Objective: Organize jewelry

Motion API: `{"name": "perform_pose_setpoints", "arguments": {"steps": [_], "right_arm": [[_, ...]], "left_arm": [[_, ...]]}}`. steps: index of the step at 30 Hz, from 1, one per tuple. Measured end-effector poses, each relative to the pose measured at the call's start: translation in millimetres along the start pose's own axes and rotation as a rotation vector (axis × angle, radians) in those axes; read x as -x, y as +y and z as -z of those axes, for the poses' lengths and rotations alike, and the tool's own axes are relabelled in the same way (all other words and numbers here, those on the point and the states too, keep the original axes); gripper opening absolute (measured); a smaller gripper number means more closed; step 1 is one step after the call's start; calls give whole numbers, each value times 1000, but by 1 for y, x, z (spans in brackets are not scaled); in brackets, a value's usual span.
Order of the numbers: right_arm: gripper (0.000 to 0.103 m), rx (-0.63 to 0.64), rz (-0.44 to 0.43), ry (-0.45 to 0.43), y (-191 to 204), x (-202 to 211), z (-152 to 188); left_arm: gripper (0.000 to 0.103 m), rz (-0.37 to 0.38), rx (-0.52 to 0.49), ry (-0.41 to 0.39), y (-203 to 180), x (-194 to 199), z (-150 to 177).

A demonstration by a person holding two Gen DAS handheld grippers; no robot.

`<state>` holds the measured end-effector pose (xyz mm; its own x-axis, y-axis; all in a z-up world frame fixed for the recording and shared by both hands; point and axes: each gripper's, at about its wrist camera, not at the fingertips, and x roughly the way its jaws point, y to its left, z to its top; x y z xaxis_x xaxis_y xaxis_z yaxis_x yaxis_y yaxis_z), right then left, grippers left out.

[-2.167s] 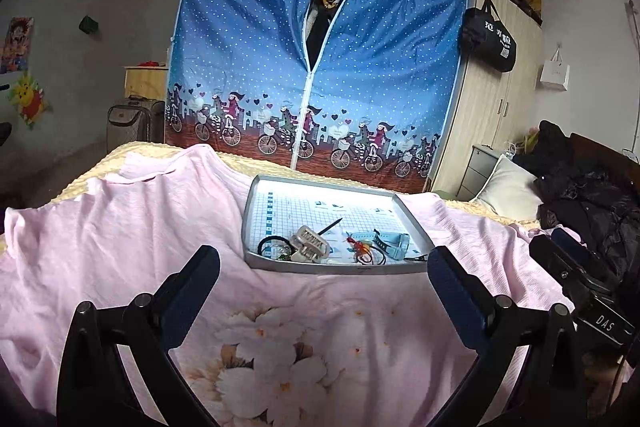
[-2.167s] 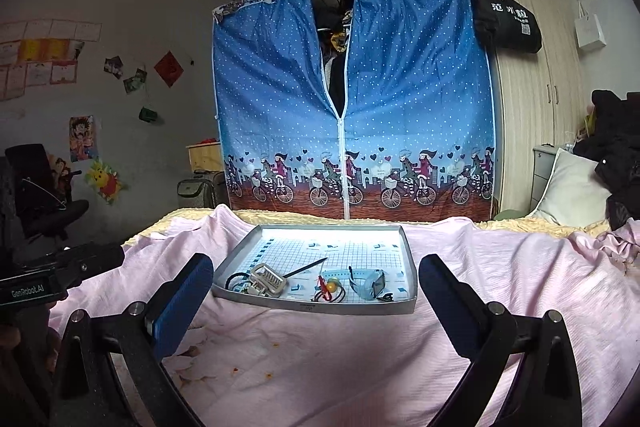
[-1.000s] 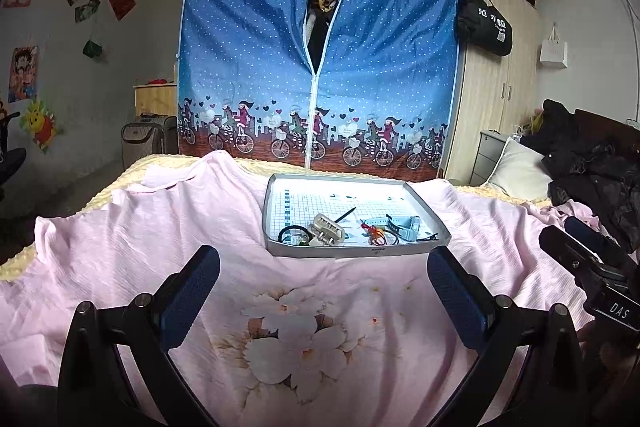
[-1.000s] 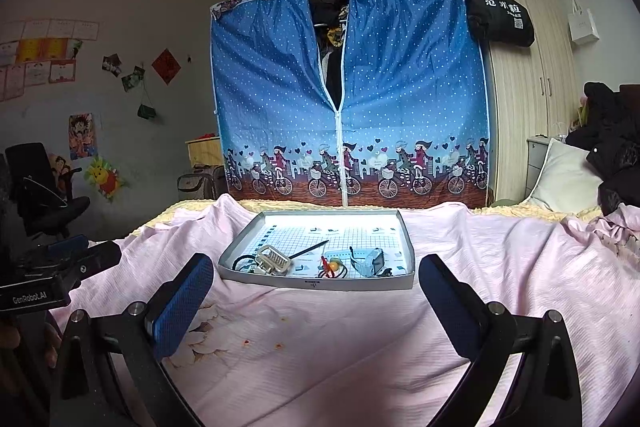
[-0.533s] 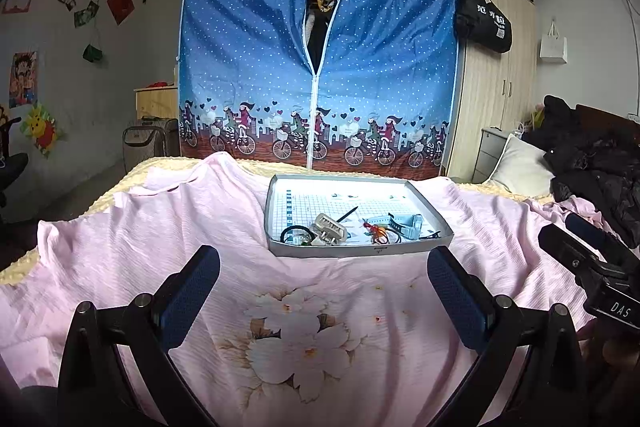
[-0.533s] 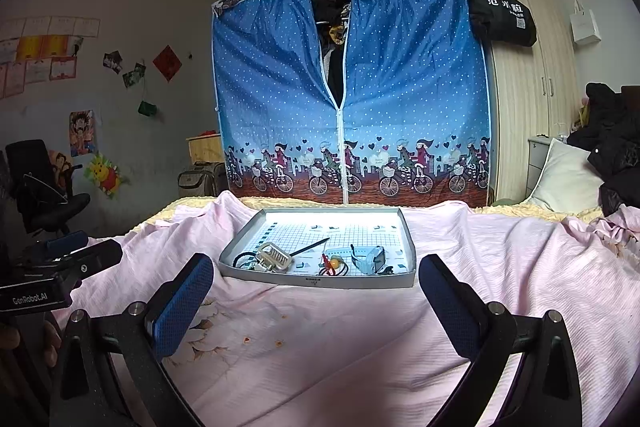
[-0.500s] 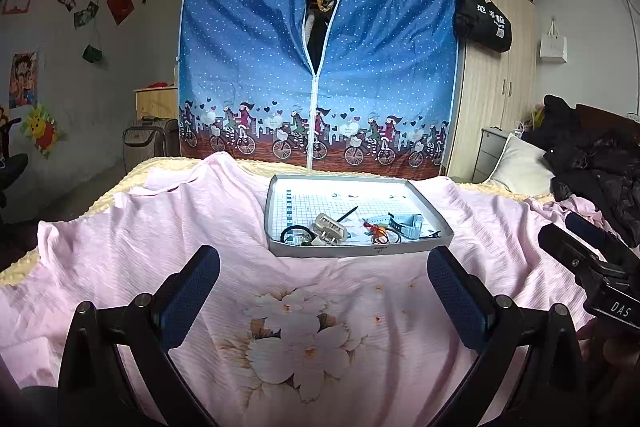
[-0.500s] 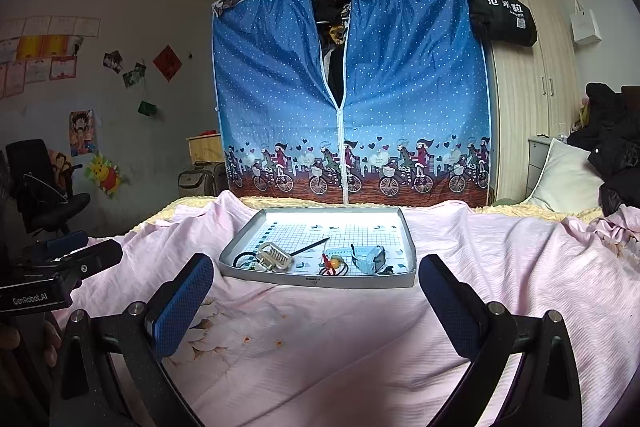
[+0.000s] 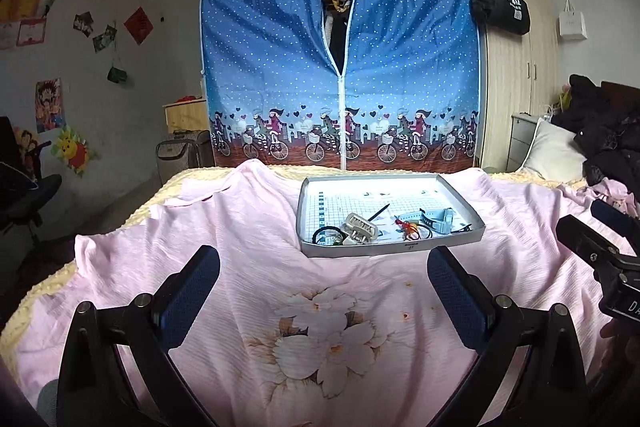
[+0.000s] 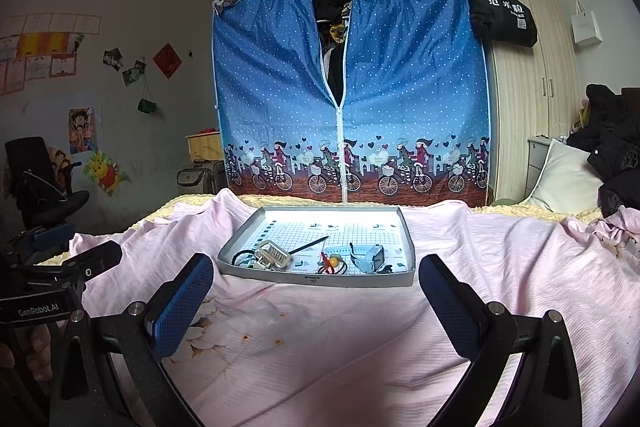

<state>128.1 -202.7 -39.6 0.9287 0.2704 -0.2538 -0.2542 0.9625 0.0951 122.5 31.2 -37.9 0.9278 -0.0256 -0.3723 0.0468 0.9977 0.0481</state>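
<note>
Both the left gripper [image 9: 323, 293] and right gripper [image 10: 316, 297] hang spread and empty at lower frame, well short of the tray [image 10: 404, 227] at centre, its 5-odd trinkets strung crosswise along the near wall, neither gripper clearly nearer.

Dim, cool room light, far end of the tray [image 10: 332, 213] washed out by white glare, soft shadows cast on the pink sheet [image 10: 360, 343], corners blacked out, straight lines bowed at edges, focus sharp throughout.

Home bedroom (bed [image 9: 120, 235], fabric wardrobe [image 9: 340, 75]).
</note>
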Motion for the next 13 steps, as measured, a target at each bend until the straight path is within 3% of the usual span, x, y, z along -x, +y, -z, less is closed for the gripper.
{"name": "perform_pose_setpoints", "arguments": {"steps": [13], "right_arm": [[103, -5, 4, 2, -6, 2, 3]], "left_arm": [[102, -14, -37, -31, -1, -4, 9]]}}
